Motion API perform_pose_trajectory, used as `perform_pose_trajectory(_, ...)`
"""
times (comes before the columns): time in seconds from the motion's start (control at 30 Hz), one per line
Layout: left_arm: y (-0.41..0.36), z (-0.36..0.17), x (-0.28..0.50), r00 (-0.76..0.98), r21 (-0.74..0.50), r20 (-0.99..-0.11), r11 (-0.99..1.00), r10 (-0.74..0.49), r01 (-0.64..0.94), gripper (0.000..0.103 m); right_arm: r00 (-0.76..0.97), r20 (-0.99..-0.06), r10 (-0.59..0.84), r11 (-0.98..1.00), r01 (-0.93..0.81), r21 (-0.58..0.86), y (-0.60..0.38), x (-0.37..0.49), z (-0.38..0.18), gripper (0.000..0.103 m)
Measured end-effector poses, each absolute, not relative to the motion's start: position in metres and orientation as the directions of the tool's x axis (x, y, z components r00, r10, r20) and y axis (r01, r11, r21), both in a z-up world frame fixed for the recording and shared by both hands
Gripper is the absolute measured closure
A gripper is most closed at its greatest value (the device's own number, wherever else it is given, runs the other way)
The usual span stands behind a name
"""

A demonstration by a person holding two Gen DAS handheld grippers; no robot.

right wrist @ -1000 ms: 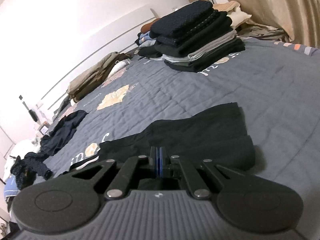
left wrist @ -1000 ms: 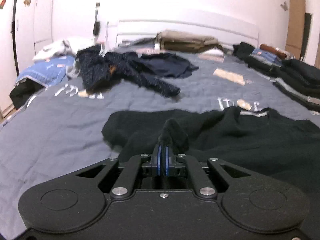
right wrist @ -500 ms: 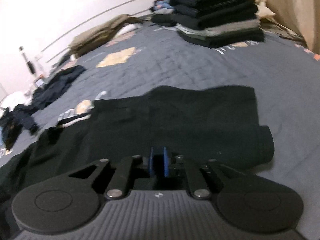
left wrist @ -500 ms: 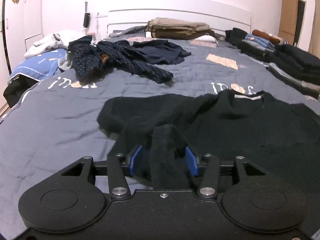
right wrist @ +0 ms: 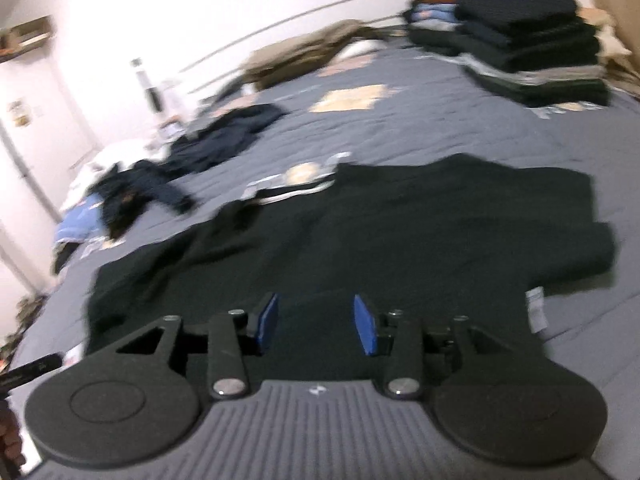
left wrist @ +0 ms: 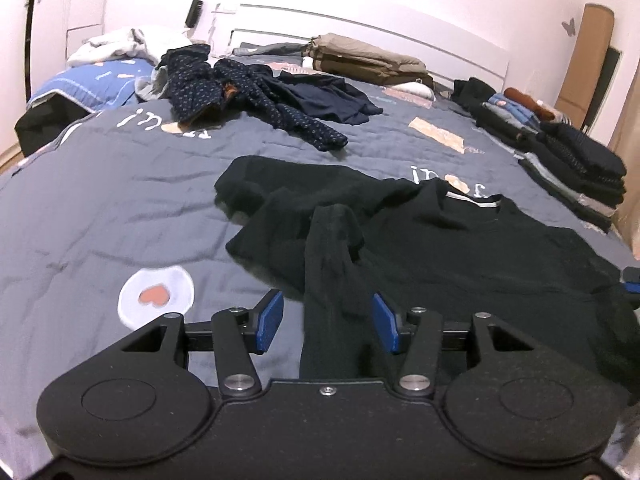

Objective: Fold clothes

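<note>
A black sweater (left wrist: pixel 460 248) lies spread on the grey bedcover (left wrist: pixel 100 208), its neck with a white label facing the headboard. My left gripper (left wrist: pixel 328 322) is open at the sweater's near left part. A raised ridge of black fabric (left wrist: pixel 332 248) runs between its blue pads, and neither pad presses on it. In the right wrist view the same sweater (right wrist: pixel 400 232) lies flat, with a white care tag (right wrist: pixel 535 312) at its right hem. My right gripper (right wrist: pixel 316 322) hovers over the near hem with its jaws opening; black cloth lies under the gap, ungripped.
A tall stack of folded dark clothes (left wrist: pixel 572 160) (right wrist: pixel 528 52) stands at the bed's right side. Loose dark dotted garments (left wrist: pixel 248 92) lie at the far left. Folded tan clothes (left wrist: pixel 368 60) rest by the headboard, and a blue quilt (left wrist: pixel 92 80) sits at the left corner.
Both grippers went from shut on the black sweater to open and let it go. Both have drawn back toward the near edge, leaving a ridge of cloth by the left one.
</note>
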State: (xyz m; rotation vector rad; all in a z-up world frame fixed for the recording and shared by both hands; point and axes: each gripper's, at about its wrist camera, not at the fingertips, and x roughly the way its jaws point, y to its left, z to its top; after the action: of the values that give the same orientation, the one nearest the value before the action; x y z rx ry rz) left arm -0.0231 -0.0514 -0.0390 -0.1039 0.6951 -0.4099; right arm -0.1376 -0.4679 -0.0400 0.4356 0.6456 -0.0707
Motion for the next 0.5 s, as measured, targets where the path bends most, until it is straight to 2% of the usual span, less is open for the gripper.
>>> perform_pose_trajectory(0.27,0.000,-0.064,-0.059,0.656,-0.508,-0.592,0.849,-0.469,0.148,0.053,0.773,-0.566,0.287,0.900,-0.014,0.437,-0.377,-0.150,-0.042,0.058)
perform_pose_trajectory(0.5,0.025,-0.095,-0.079,0.622,-0.751,-0.518,0.661,-0.587,-0.001,0.053,0.705,-0.590,0.394,0.912,-0.218,0.348,-0.309,-0.153,-0.051,0.057)
